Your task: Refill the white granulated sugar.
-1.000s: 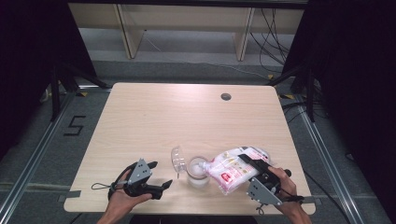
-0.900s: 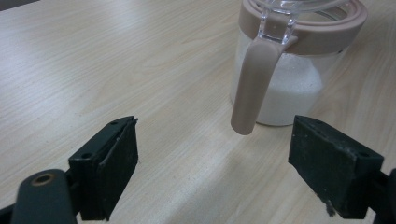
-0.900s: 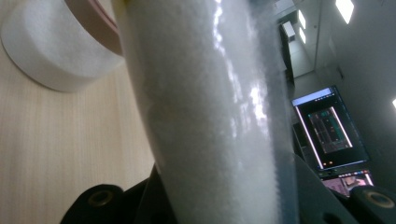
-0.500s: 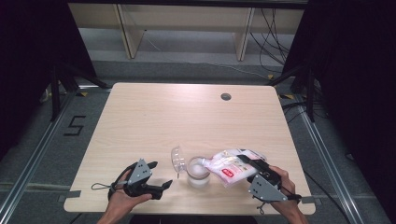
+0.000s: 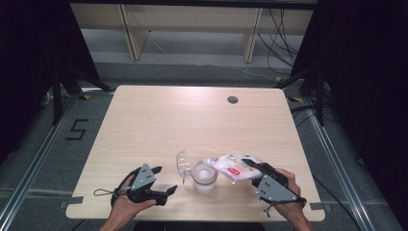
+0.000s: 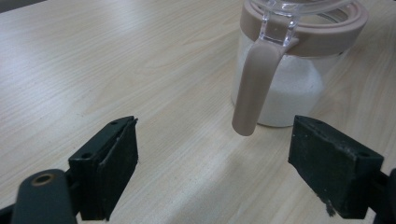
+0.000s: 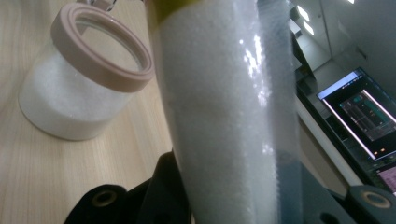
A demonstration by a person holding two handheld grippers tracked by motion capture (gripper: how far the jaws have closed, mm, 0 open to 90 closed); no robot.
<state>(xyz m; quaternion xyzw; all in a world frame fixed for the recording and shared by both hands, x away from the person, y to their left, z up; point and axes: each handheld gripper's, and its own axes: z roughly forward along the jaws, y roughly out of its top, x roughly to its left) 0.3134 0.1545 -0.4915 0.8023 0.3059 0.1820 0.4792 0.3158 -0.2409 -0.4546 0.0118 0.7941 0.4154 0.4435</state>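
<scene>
Right gripper [image 5: 250, 168] fingers clamped on bag [image 7: 224, 107], tilted over jar [image 5: 205, 177], left gripper [image 5: 166, 192] fingers wide open, empty

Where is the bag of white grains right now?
In the high view the bag is near the table's front edge, held in the right tool and tipped toward the open jar just to its left.

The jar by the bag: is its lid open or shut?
Open. The jar has its clear lid flipped back on the hinge, and its mouth is uncovered, showing white grains inside.
</scene>
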